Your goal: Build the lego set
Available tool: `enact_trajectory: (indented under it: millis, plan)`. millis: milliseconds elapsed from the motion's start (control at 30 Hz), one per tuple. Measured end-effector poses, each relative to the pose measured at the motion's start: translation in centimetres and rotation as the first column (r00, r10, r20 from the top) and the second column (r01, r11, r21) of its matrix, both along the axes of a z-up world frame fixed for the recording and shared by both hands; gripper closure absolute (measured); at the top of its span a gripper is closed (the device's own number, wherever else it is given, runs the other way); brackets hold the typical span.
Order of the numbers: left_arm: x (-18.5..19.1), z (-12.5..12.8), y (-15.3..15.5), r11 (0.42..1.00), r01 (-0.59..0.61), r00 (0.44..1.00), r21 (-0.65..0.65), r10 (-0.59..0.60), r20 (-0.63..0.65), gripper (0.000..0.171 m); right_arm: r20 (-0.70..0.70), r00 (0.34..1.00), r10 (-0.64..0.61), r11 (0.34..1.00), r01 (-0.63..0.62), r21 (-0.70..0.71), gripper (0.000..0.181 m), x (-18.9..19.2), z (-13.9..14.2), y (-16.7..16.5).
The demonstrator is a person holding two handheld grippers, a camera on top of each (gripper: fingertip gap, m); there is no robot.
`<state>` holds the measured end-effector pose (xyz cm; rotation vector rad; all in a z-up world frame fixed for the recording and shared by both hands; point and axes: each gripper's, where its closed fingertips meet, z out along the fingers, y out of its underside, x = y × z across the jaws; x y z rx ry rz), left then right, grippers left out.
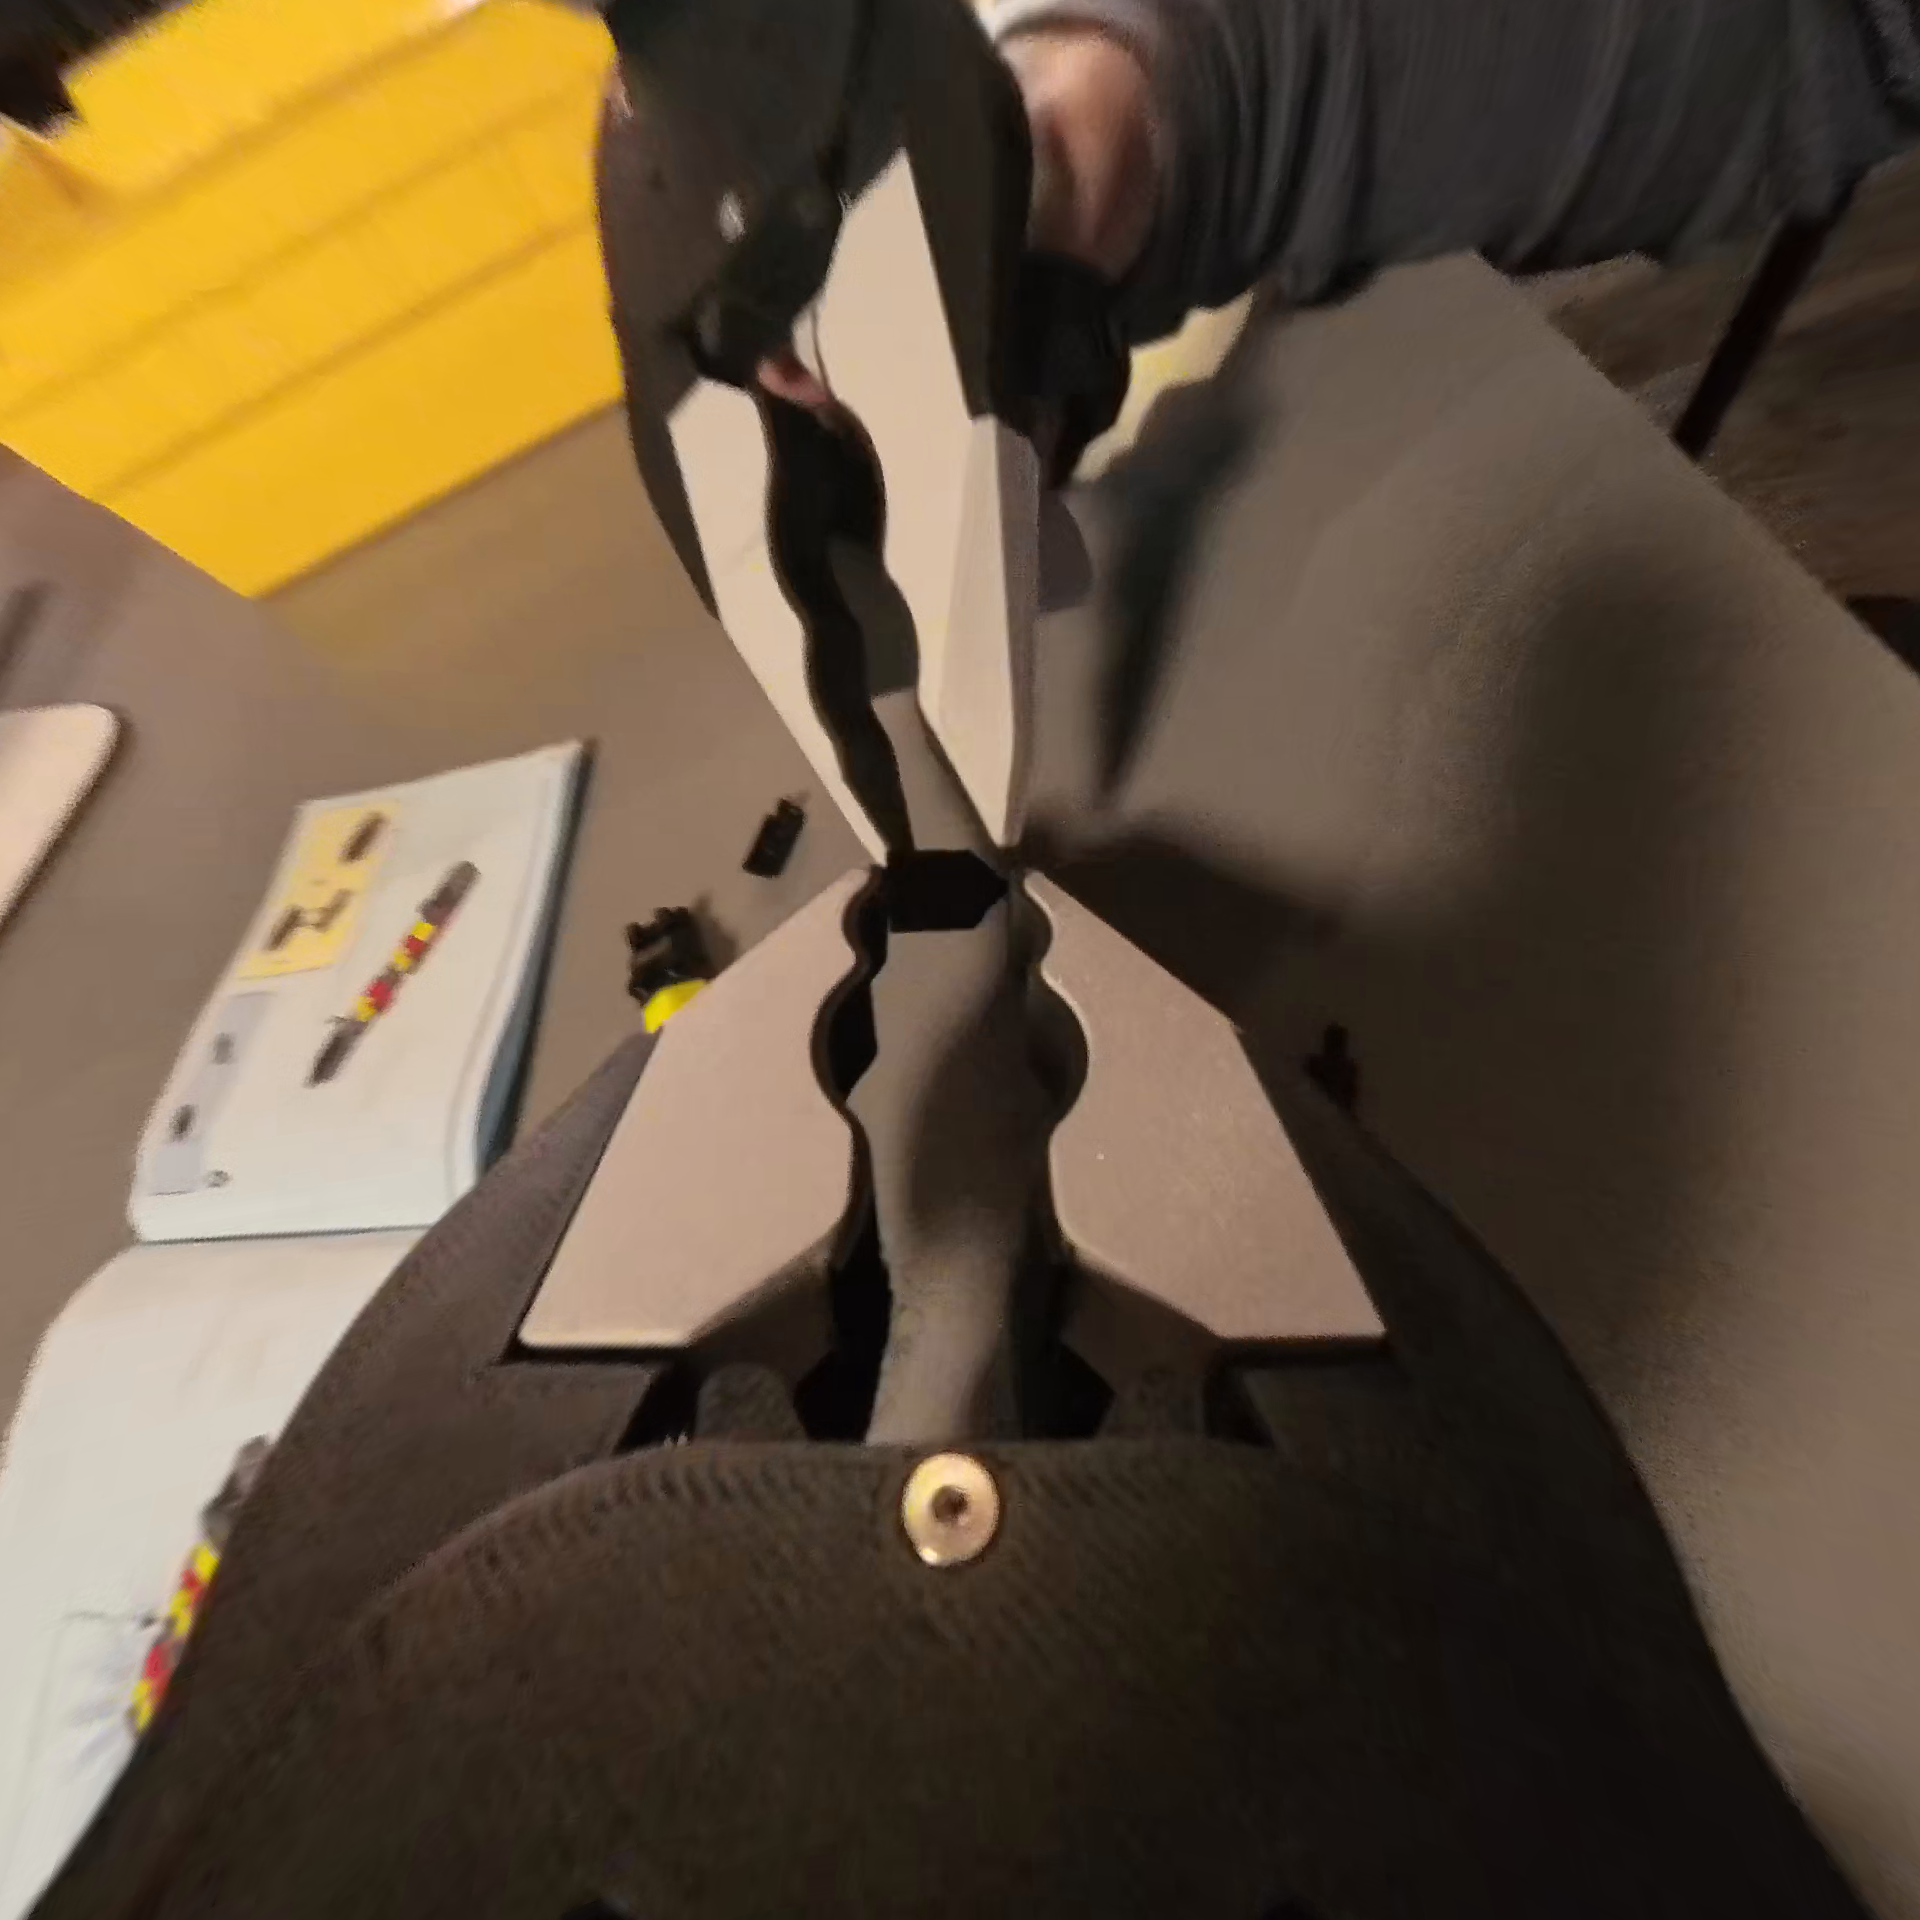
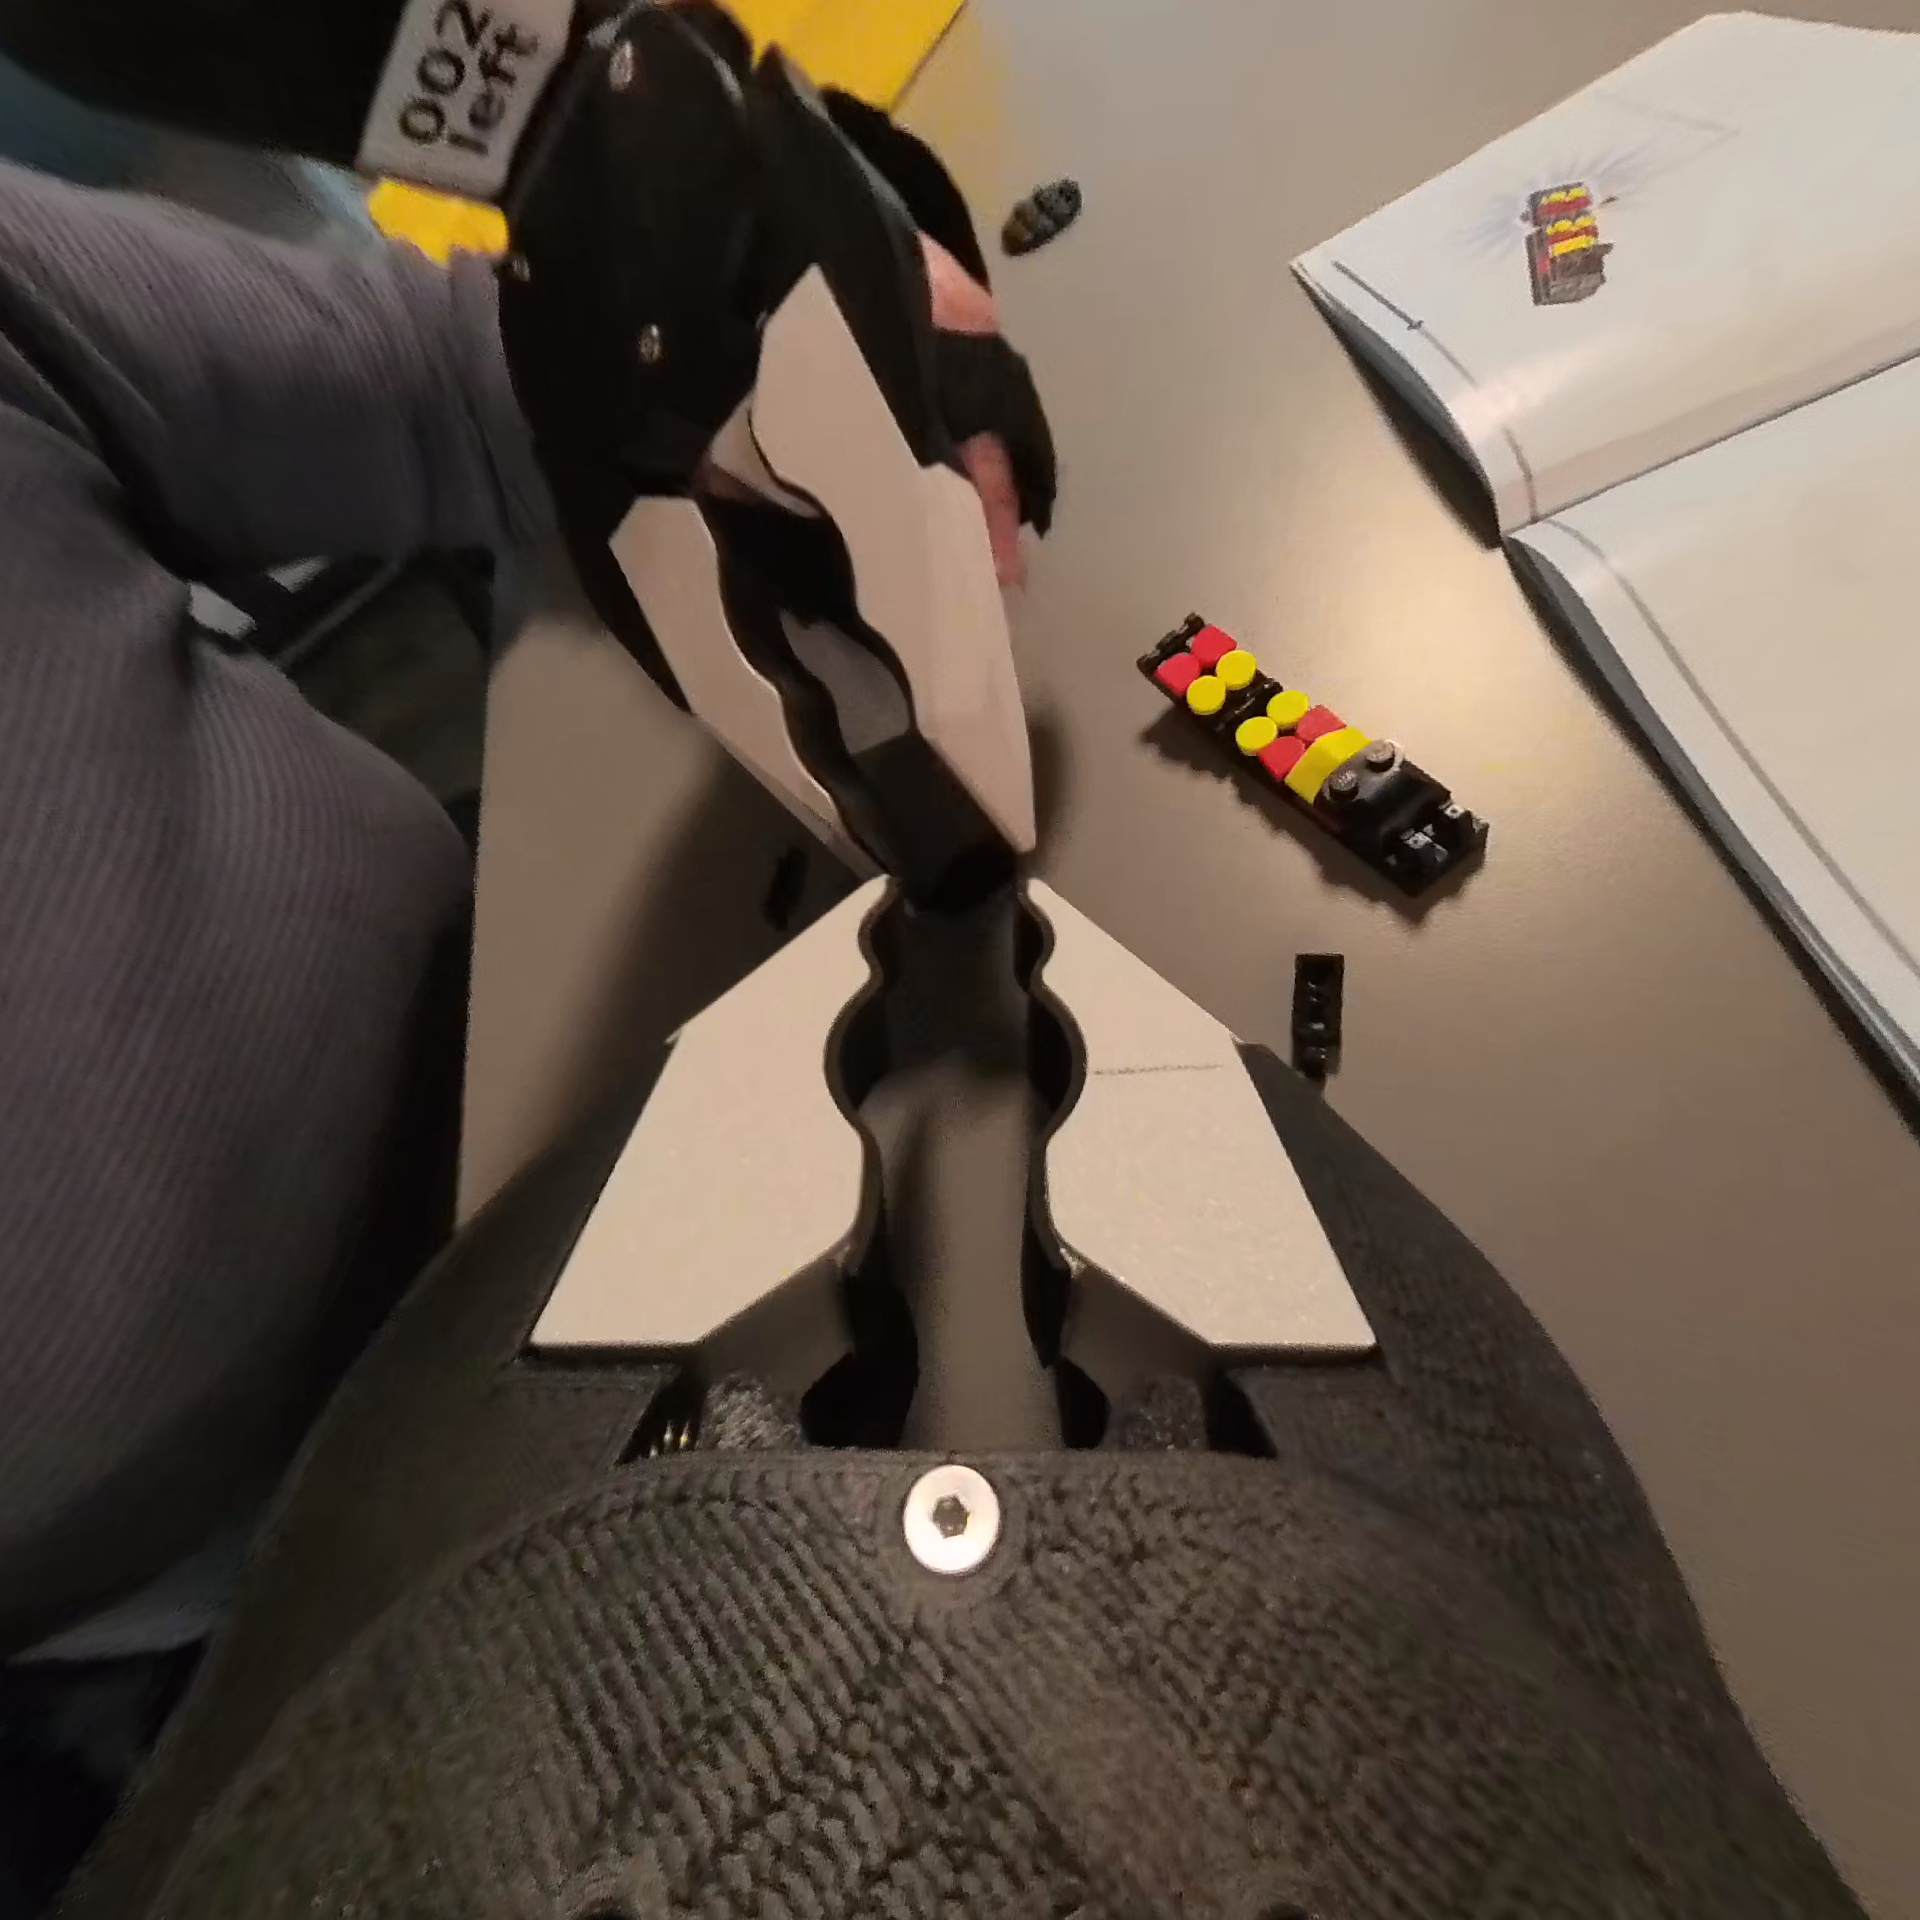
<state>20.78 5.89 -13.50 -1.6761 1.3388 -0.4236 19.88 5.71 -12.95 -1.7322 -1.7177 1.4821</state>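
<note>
Grey table (image 2: 1351, 499) with an open instruction booklet (image 2: 1714, 312). Above it, left gripper (image 1: 940, 894) and right gripper (image 2: 956, 883) meet tip to tip — both nearly closed, pinching one small black brick (image 1: 943, 889). A red-yellow-black assembly (image 2: 1314, 743) lies nearby.

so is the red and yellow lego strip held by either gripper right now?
No: the red and yellow strip lies on the table, apart from both grippers, which meet on a small black piece.

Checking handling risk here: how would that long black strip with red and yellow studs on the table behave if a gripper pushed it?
The strip lies flat on the smooth table, so it would probably slide, not tip. It looks rigid, likely light. Its small red and yellow pieces sit on top and might pop off.
</note>
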Motion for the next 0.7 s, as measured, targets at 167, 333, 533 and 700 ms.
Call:
enact_trajectory:
  millis: [167, 333, 533, 700]
  plan:
    - [-0.1, 1.3, 0.2, 0.988, -0.006, 1.0, 0.154, 0.006, -0.003, 0.149, -0.036, 0.999, -0.002, 0.996, -0.001, -0.093, 0.176, -0.2, 0.8, -0.3]
    - [-0.2, 0.9, 0.3, 0.984, -0.01, 1.0, 0.175, 0.015, -0.026, 0.146, -0.027, 0.999, -0.017, 0.993, 0.02, 0.118, 0.18, -0.1, 0.4, 0.4]
    - [0.1, 1.3, -0.1, 1.0, -0.015, 0.995, 0.02, 0.013, 0.095, 0.134, -0.125, 0.991, 0.052, 0.861, 0.019, 0.509, 0.181, -0.2, 1.1, 0.7]
    - [0.1, 2.4, -1.0, 0.995, 0.073, 0.973, -0.067, -0.057, 0.224, 0.16, -0.137, 0.983, 0.119, 0.836, -0.025, 0.548, 0.18, 0.1, 0.8, 0.2]
